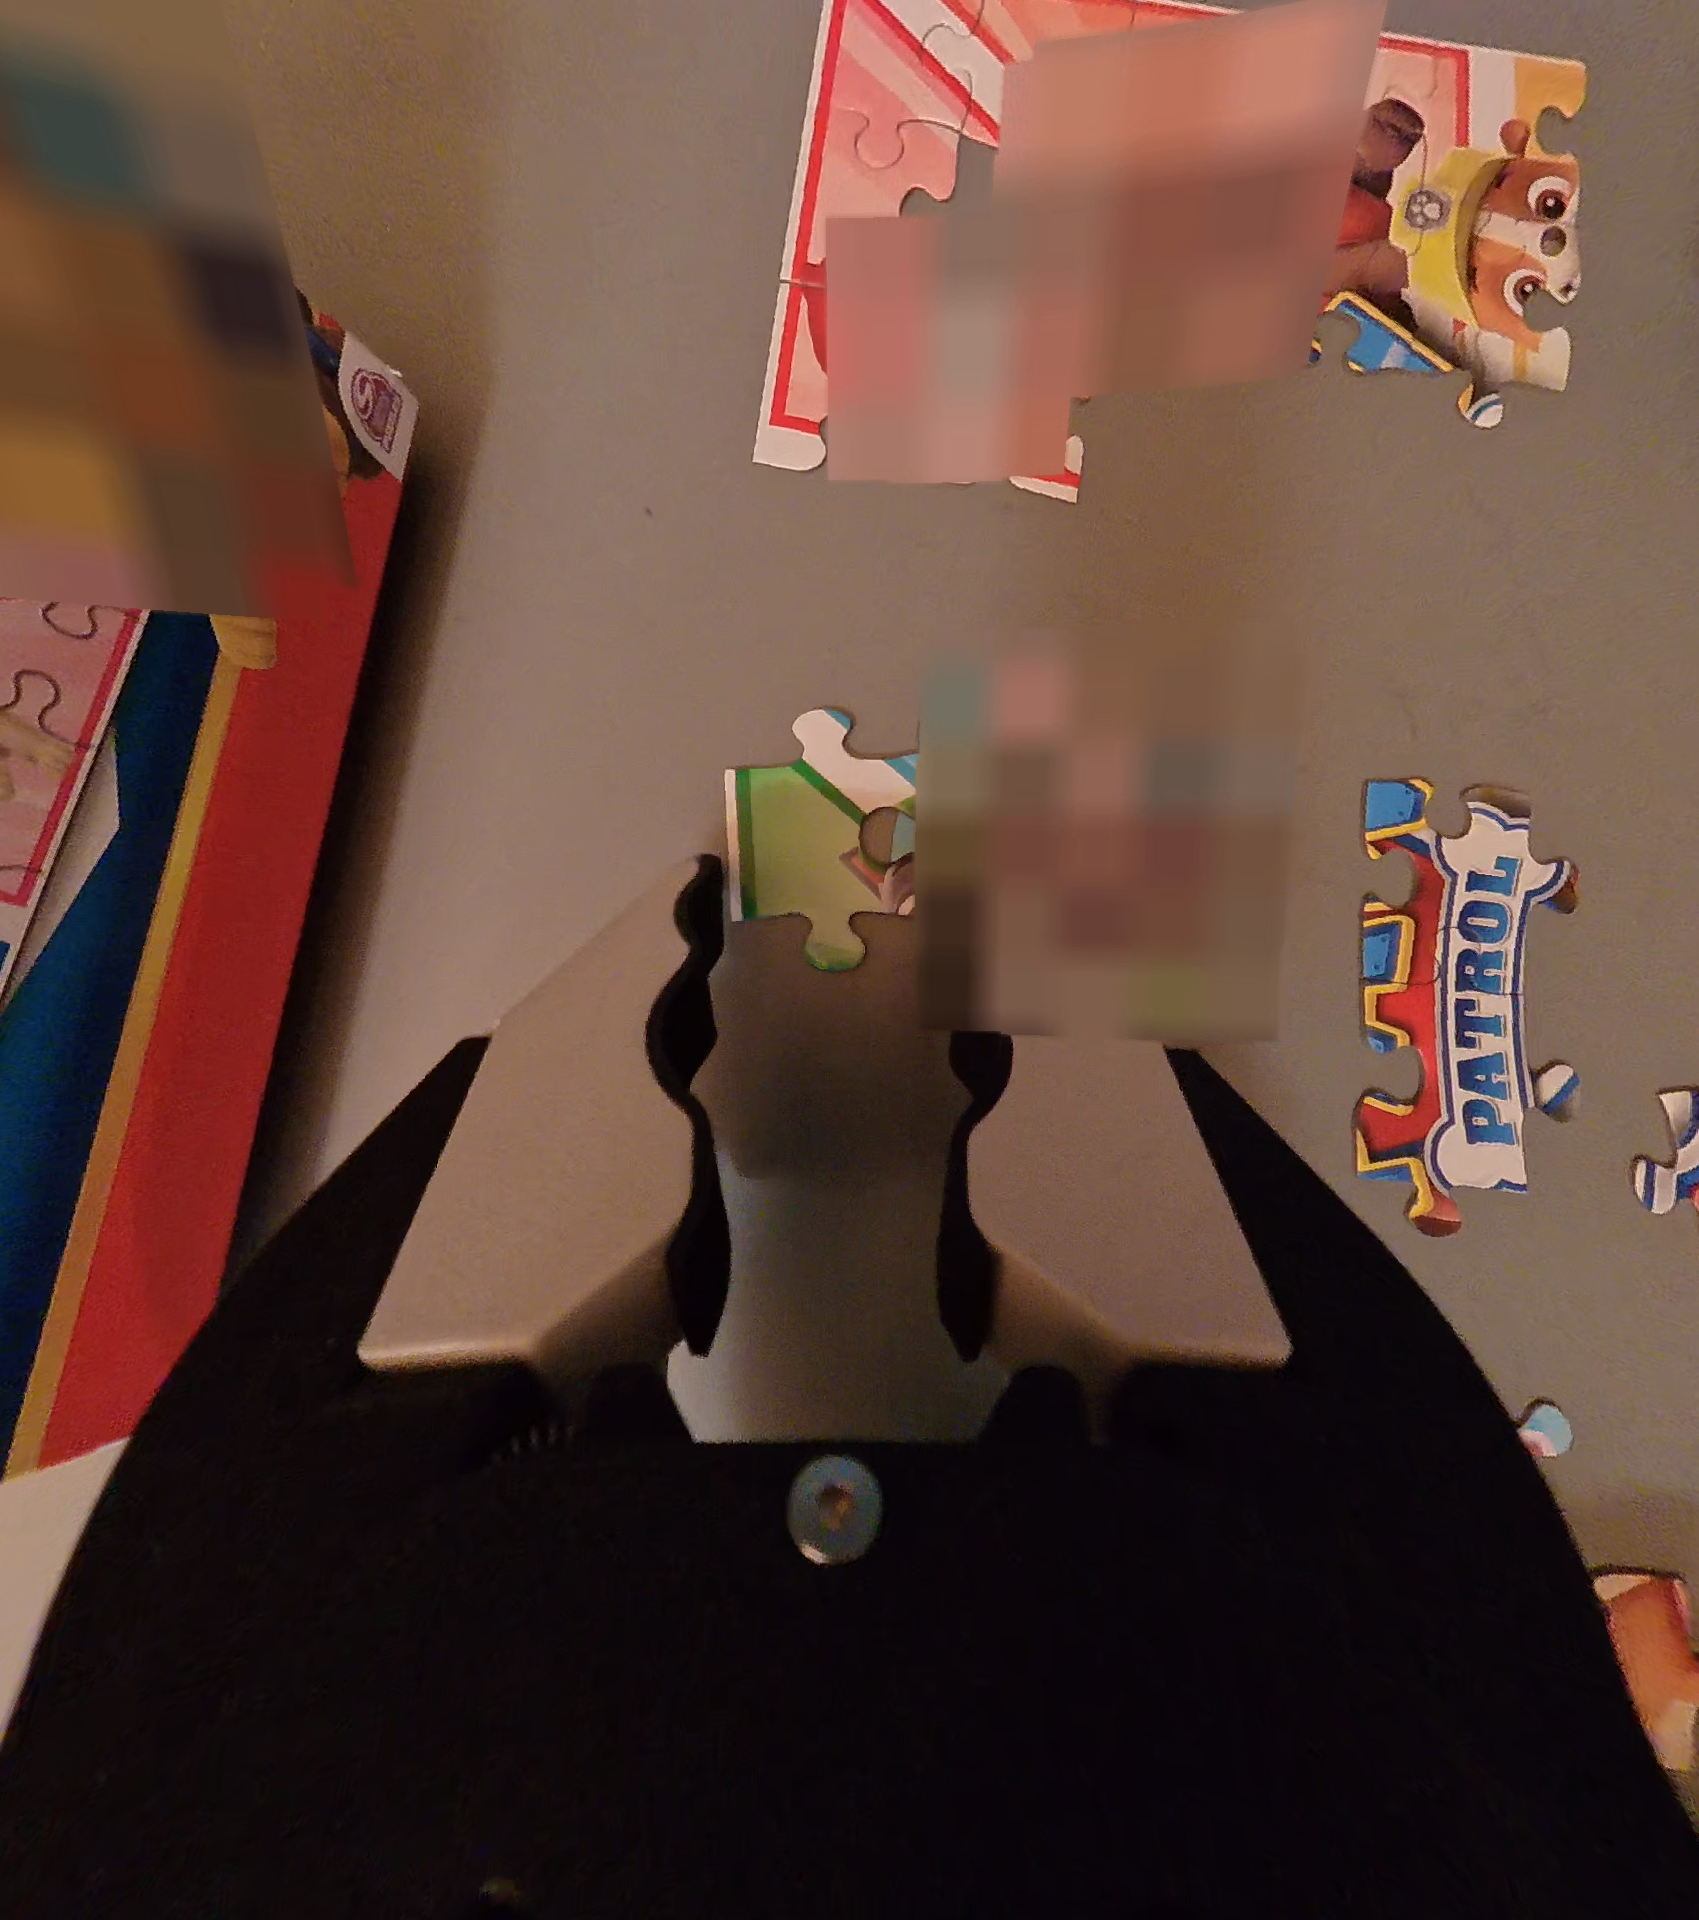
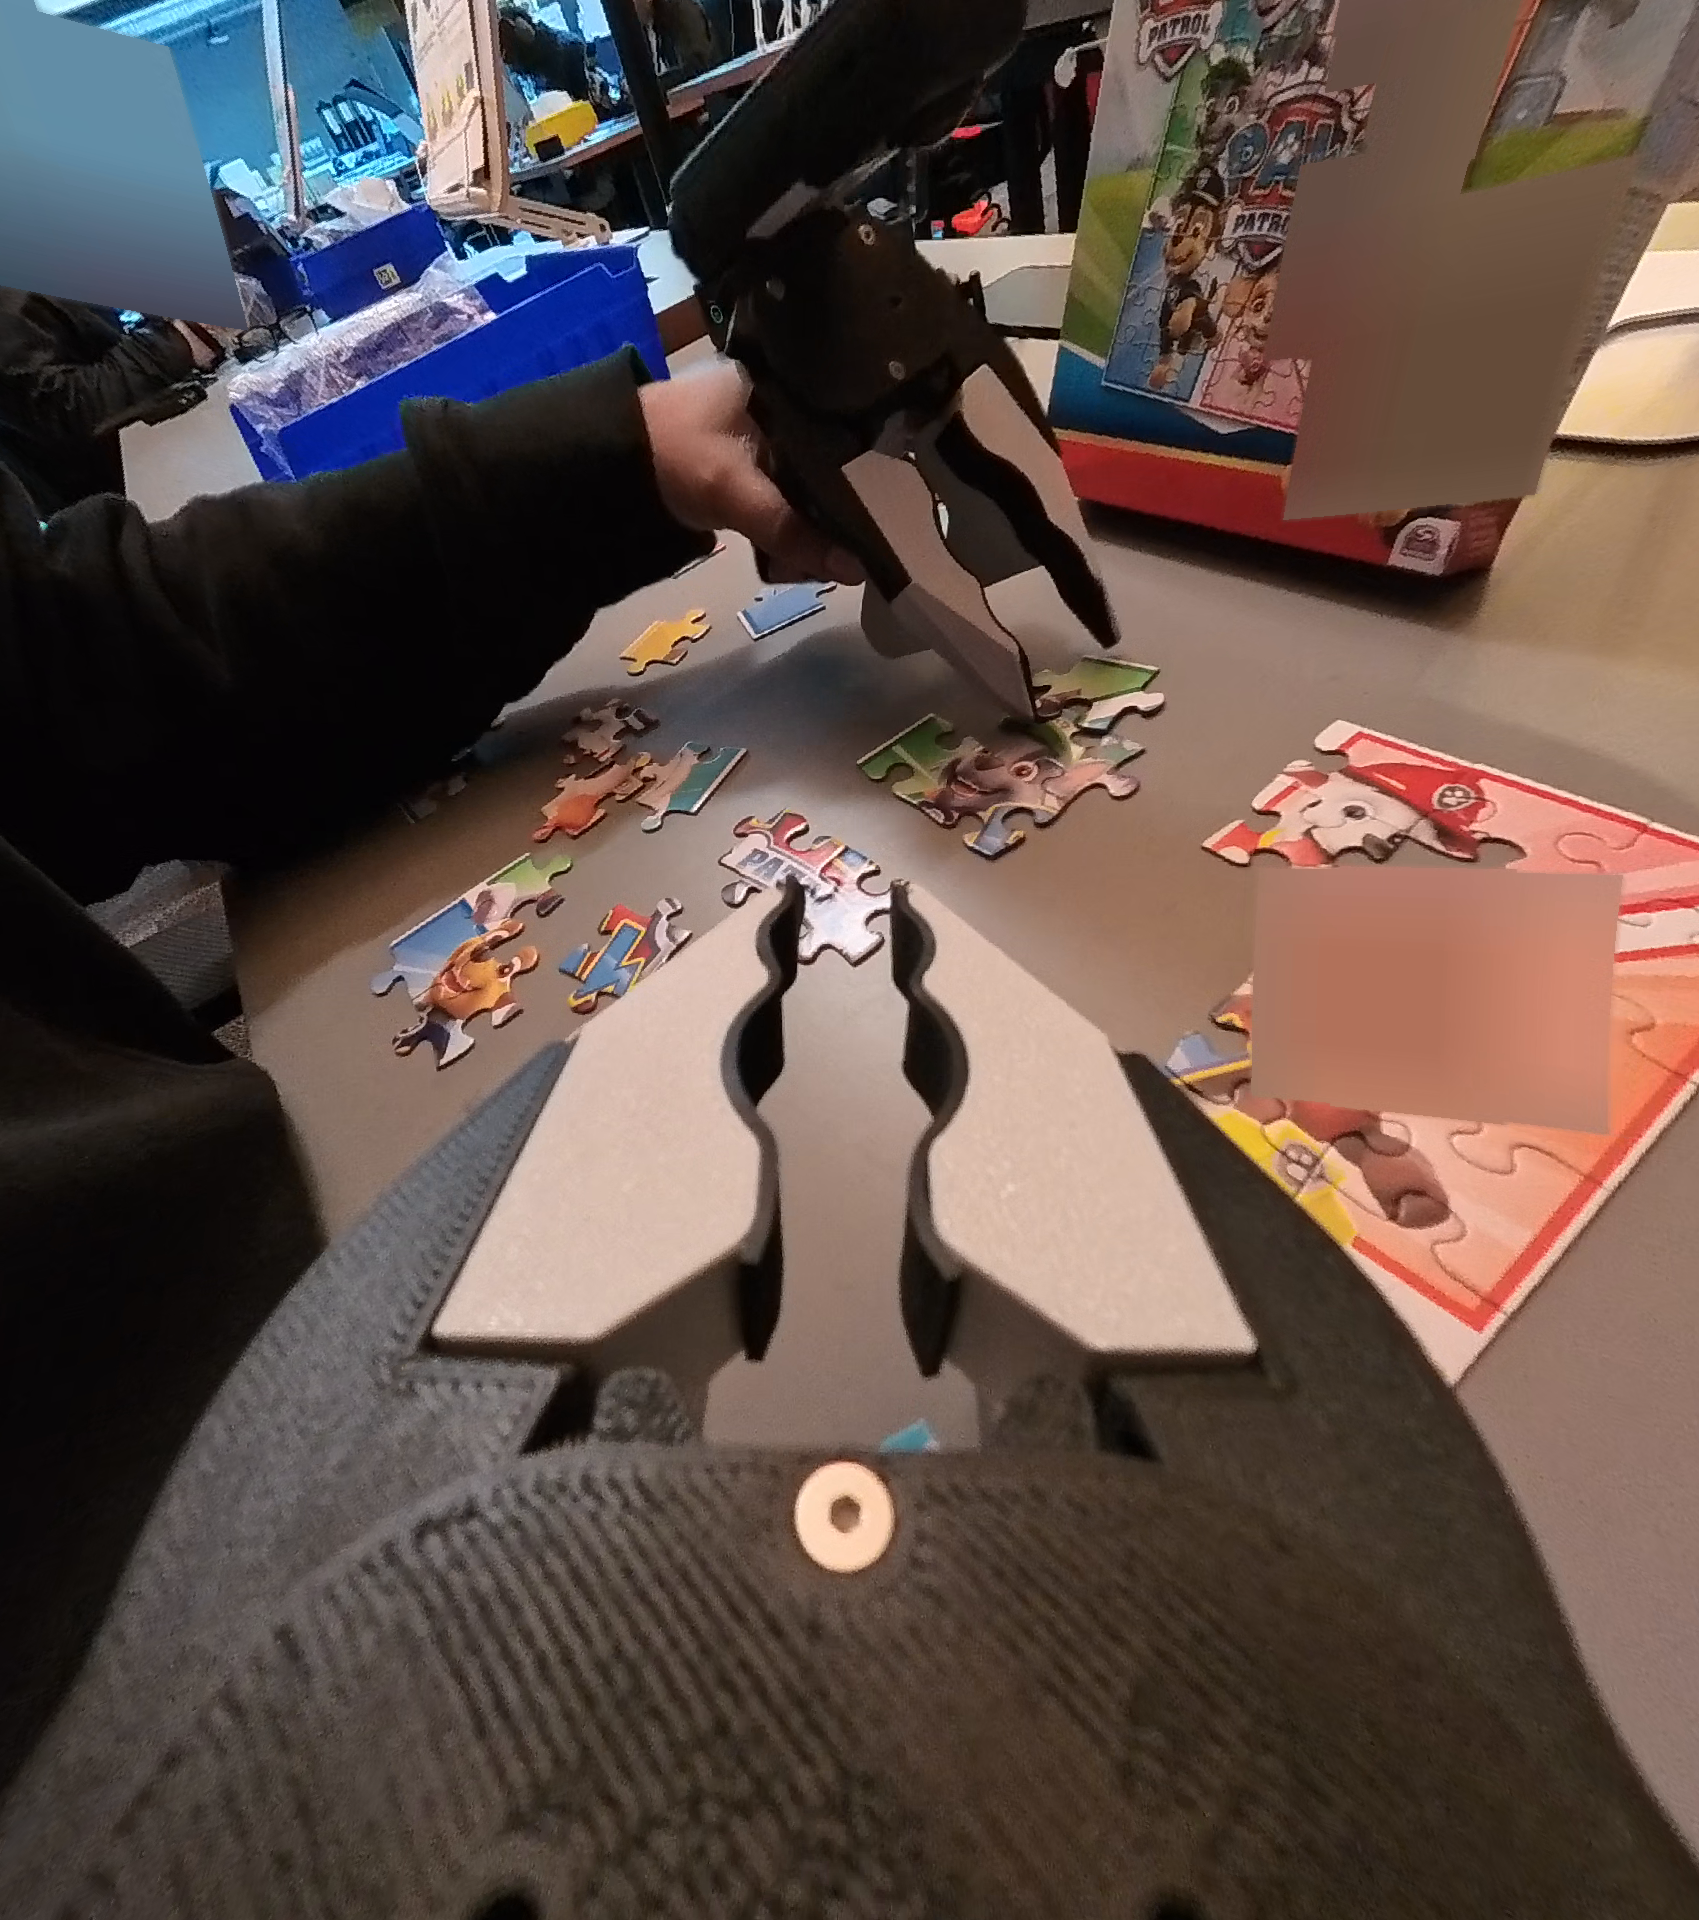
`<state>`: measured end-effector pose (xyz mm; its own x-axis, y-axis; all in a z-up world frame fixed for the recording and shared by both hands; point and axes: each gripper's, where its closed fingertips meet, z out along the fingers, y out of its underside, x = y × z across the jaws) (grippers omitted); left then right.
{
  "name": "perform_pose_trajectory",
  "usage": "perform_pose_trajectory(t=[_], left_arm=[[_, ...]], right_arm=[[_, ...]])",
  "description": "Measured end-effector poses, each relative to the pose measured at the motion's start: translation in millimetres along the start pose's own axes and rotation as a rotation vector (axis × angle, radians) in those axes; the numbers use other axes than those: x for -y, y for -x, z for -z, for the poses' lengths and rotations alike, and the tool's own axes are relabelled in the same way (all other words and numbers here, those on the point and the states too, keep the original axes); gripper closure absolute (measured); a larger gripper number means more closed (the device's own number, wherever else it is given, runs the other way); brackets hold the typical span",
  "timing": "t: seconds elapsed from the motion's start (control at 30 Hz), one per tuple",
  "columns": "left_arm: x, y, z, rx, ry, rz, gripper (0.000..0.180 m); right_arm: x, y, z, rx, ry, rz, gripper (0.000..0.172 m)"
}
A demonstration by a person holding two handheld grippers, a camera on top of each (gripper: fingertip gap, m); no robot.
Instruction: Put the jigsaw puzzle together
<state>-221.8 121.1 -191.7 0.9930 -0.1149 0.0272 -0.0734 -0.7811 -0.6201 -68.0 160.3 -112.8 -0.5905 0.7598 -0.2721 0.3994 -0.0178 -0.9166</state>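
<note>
While a person in a dark sleeve (image 2: pixel 305 623) holds a gripper in each hand, jigsaw pieces with cartoon pictures lie scattered on a grey table (image 2: pixel 1344 644).

The left gripper (image 2: pixel 1073 675) points steeply down at a small joined cluster of green pieces (image 2: pixel 1006 774) showing a cartoon animal. Its fingers are spread apart. One fingertip (image 2: pixel 1021 696) touches the top of the cluster, and the other hangs just above the table, beyond the cluster's far edge. Nothing is gripped between them. In its own view, the left finger (image 1: pixel 705 904) sits at the straight left edge of the green piece (image 1: pixel 803 842); the other tip is hidden by a blur.

The right gripper (image 2: pixel 847 914) hovers low over the table, its fingers slightly apart with nothing held. Just past its tips lies a two-piece strip (image 2: pixel 814 883) bearing part of a red, blue and white logo with lettering; its long axis runs away from the right gripper, up and to the left in that view.

To the right lies a larger assembled section with a red border (image 2: pixel 1603 862), showing a white cartoon dog in a red helmet. A puzzle box (image 2: pixel 1188 260) stands upright at the far side of the table, printed with cartoon dogs and a logo, with a small maker's badge on its red base. Loose pieces (image 2: pixel 460 966) lie to the left. Blue bins (image 2: pixel 471 343) sit in the background.
</note>
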Motion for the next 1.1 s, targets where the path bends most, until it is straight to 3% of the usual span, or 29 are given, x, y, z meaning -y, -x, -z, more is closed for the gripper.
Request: perform_pose_trajectory(t=[0.3,0.5,0.73,1.1], left_arm=[[5.1,0.6,0.7,-0.013,0.005,-0.022,0.143],[-1.0,1.9,-1.4,-0.009,0.024,0.026,0.133],[-1.1,-0.4,-1.7,-0.031,0.022,0.043,0.142],[0.3,3.4,2.6,-0.016,0.010,0.035,0.143]], right_arm=[[-0.5,-3.2,-0.2,-0.001,-0.002,-0.008,0.156],[-1.1,-4.8,-1.5,0.005,-0.001,-0.013,0.156],[-1.0,-4.9,-3.5,0.009,0.001,-0.011,0.156],[-0.4,-6.2,-1.5,0.004,-0.003,-0.012,0.156]])
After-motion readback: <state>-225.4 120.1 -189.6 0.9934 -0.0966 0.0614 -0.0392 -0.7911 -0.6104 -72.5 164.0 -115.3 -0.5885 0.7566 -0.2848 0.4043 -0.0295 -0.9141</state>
